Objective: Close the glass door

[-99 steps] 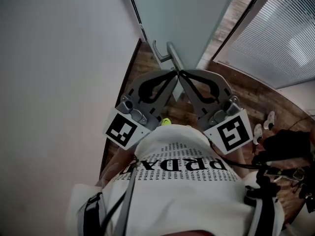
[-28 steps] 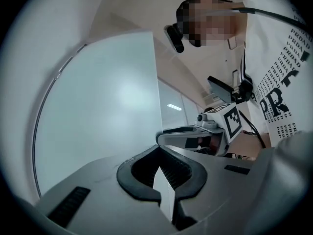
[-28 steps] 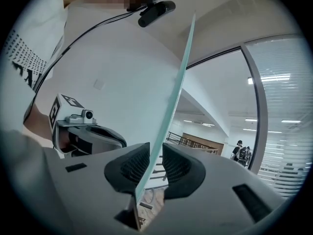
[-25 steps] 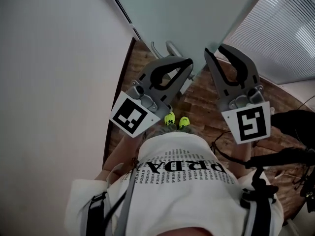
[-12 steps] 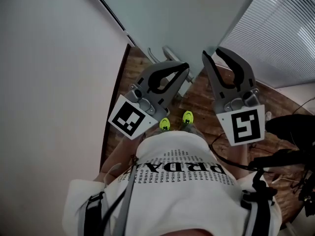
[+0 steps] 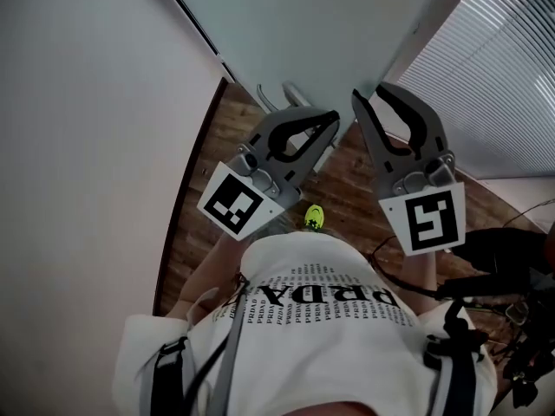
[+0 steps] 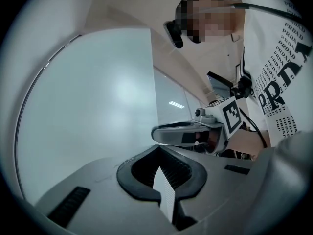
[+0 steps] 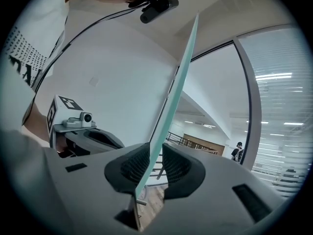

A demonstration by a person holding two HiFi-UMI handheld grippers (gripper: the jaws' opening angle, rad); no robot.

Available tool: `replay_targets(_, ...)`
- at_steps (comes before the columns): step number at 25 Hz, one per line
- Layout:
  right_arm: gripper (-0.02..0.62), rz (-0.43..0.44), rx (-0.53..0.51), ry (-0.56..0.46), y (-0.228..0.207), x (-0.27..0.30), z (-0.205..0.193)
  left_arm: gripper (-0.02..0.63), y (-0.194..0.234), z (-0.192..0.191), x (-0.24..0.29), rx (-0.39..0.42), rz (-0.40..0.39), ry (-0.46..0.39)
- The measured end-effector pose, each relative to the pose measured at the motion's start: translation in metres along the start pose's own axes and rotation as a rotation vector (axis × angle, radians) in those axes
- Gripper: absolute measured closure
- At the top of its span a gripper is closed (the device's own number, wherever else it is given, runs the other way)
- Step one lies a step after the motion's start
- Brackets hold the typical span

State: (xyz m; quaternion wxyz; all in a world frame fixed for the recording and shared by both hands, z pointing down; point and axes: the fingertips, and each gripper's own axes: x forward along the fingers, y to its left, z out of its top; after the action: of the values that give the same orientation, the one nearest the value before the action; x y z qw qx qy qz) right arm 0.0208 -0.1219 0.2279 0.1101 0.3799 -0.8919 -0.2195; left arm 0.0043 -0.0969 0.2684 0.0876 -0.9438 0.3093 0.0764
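Observation:
The frosted glass door (image 6: 329, 24) fills the top of the head view, and its lever handle (image 6: 293, 94) shows just left of the grippers. My right gripper (image 6: 368, 92) straddles the door's free edge. In the right gripper view that greenish edge (image 8: 181, 67) runs between the jaws (image 8: 154, 151), with both pads against the glass. My left gripper (image 6: 332, 118) is shut, its tips meeting beside the handle near the pane (image 7: 88, 106). A pale strip shows inside its jaw loop (image 7: 157, 150); what it is cannot be told.
A white wall (image 6: 87, 146) runs along the left and a window with blinds (image 6: 503, 76) along the right. Wooden floor (image 6: 347, 198) lies below, with a yellow shoe (image 6: 314, 217) on it. Black cables and gear (image 6: 512, 267) sit at the right. A distant person (image 8: 238, 152) stands beyond the door.
Four seconds ago both grippers were shut together at the handle; since then the right one moved onto the door's edge. The floor gap between door and blinds has narrowed. The feet have stepped.

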Motion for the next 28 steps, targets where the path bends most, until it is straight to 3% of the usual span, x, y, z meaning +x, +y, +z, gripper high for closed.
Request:
replay_targets(9,0.523,-0.043,0.098,-0.005,-0.002,-0.005,-0.009,0.610,0.003,-0.001,-0.006,0.001,-0.032,0.090)
replay_targets(15,0.523,-0.027,0.144,0.030,0.003,-0.005,-0.008,0.609,-0.001,0.000,-0.010,-0.034,-0.060,0.092)
replay_targets(19,0.523,-0.029,0.185,0.032,0.006,-0.004,-0.007,0.609,-0.001,-0.003,-0.019,-0.061,-0.068,0.160)
replay_targets(28,0.523,-0.023,0.092,-0.031,0.007,-0.008,0.001,0.609,0.006,-0.002,-0.009,0.012,-0.043,0.081)
